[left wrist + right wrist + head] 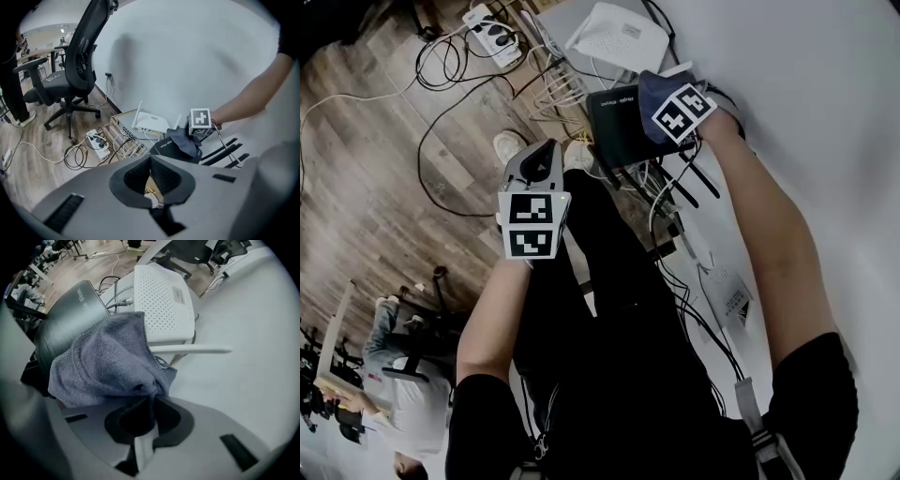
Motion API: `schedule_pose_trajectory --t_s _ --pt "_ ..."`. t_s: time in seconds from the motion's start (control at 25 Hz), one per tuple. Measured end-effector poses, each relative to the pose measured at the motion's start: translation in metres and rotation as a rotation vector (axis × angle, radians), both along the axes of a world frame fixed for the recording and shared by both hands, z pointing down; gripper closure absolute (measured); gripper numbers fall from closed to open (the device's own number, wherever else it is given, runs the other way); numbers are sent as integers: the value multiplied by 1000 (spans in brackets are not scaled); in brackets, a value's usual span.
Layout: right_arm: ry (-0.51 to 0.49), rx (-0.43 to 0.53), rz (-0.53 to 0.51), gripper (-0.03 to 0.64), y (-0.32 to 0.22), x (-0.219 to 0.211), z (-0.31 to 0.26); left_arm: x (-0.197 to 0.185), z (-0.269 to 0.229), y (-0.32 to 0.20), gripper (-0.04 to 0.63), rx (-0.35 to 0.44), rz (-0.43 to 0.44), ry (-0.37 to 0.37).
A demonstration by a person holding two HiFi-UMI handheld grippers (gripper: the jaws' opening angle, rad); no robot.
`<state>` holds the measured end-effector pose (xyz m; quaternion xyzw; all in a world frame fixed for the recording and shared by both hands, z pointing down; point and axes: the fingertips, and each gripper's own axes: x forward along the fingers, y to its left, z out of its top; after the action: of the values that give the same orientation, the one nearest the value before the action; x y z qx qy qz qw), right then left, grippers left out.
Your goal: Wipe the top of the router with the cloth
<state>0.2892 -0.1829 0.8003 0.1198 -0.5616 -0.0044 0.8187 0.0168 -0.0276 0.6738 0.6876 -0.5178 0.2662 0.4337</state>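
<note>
A grey-brown wood-plank floor [366, 187] meets a plain white wall [187, 51]. A black office chair [77, 70] on a star base stands near the wall, beside a low wall socket [108, 75]. A white power strip [492, 36] lies among loose cables [441, 64]. Desks [36, 53] stand far back in even light.

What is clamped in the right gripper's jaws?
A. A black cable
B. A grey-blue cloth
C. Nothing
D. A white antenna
B: the right gripper view shows the right gripper with its jaws pinched shut on a fold of the grey-blue cloth.
</note>
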Motion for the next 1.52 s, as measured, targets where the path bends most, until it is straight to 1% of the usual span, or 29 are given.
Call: schedule_pose_trajectory --t_s 0.12,0.24,0.4,0.48,0.6,0.68,0.88,0.96,1.04,1.16,1.28,1.4,1.52 --pt "10 -9 -17 595 5 -8 -1 4 2 7 592 -6 -6 7" --pt "-36 -13 -3 597 13 -20 -2 7 0 8 592 2 -10 11" --pt "-112 14 -2 597 23 -45 -6 5 -2 8 592 8 -20 27" --pt "-153 10 -38 597 34 -61 -8 2 -4 11 592 8 -18 25" --pt "-214 -14 -123 597 49 -89 -13 -9 -5 14 592 11 -22 15" --pt "-259 -38 -150 597 55 -107 -15 -17 -4 14 592 13 -38 16" --pt "-410 -125 -139 595 76 -143 -17 -26 4 19 592 -6 -86 31" --pt "-429 -140 -135 596 81 -148 -17 -21 4 21 592 -10 -90 47" --pt "-442 -168 -112 595 86 -152 -19 -15 4 24 592 -9 -77 53" --pt "-479 -239 -96 595 102 -157 -21 -12 3 28 592 -10 -63 50" --pt "-509 -308 -82 595 120 -159 -21 -12 1 30 592 -12 -71 59" --pt "-527 -364 -56 595 133 -163 -24 -15 5 29 592 -14 -62 58" --pt "-526 -412 -77 595 141 -168 -25 -20 10 22 592 -5 -70 53"
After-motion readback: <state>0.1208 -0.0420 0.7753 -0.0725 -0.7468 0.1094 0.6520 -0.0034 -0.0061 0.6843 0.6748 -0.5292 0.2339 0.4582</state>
